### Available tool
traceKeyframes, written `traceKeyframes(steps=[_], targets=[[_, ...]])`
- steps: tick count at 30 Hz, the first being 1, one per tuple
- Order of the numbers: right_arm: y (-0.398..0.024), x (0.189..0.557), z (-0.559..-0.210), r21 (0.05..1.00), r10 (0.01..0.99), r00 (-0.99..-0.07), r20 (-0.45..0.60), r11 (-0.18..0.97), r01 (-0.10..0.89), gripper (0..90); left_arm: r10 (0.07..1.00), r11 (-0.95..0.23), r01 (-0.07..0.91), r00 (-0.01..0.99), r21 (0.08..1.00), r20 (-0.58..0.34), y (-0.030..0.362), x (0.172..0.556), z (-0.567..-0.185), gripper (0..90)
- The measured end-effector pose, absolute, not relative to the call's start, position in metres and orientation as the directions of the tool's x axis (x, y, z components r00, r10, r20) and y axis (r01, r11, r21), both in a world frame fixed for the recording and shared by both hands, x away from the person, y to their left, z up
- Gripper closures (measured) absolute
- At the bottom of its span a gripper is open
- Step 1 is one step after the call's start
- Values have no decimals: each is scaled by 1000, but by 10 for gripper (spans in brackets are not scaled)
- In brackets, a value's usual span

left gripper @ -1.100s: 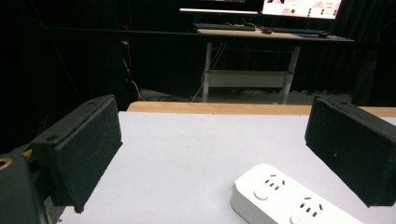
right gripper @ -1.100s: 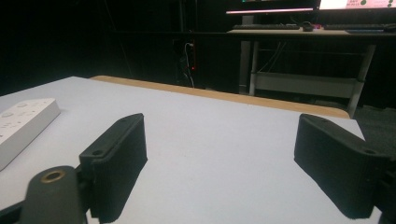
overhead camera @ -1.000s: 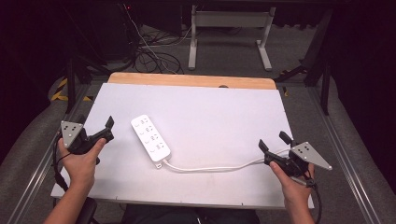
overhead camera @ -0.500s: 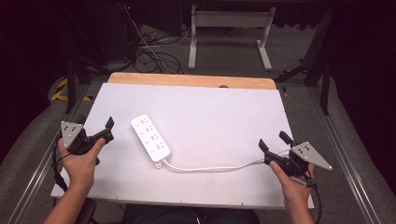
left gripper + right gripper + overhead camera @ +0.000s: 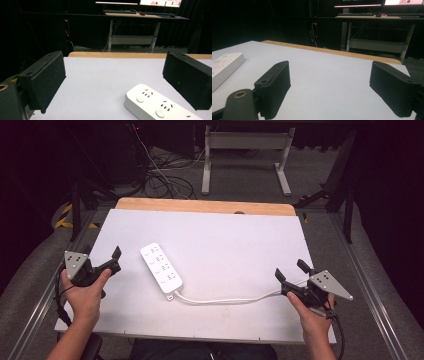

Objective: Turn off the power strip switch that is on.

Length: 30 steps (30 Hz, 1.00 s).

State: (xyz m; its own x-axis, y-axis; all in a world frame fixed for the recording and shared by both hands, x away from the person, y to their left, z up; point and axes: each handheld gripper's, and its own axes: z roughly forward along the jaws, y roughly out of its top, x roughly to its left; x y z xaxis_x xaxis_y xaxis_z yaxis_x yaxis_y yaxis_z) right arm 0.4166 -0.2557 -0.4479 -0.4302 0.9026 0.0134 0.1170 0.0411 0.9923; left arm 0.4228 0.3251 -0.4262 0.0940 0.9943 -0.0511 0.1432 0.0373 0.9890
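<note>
— Nothing has moved; both grippers, left gripper (image 5: 106, 262) and right gripper (image 5: 291, 275), wait with jaws wide, empty.

— And the power strip (image 5: 161, 267)?

— Mid-surface (image 5: 240, 240), nearer the left. I think a reach comes next.

I see a white rectangular plastic power strip (image 5: 161, 267) lying flat on my white table (image 5: 235, 245), its white cord (image 5: 225, 300) trailing toward my right gripper (image 5: 290, 272). Left gripper (image 5: 112, 260) sits nearby, both with jaws spread.

My left claw (image 5: 102, 262): black body, grey three-cornered plate on top.
My right claw (image 5: 291, 272): same build, black cable trailing behind.
Pads (image 5: 43, 81): black, textured, rectangular.
</note>
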Motion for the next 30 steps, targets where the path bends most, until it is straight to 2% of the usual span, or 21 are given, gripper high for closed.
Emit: traceKeyframes(steps=[30], targets=[[-254, 419, -448, 991, 901, -434, 1, 56, 119, 157, 994, 21, 152, 105, 988, -37, 324, 423, -428, 58]])
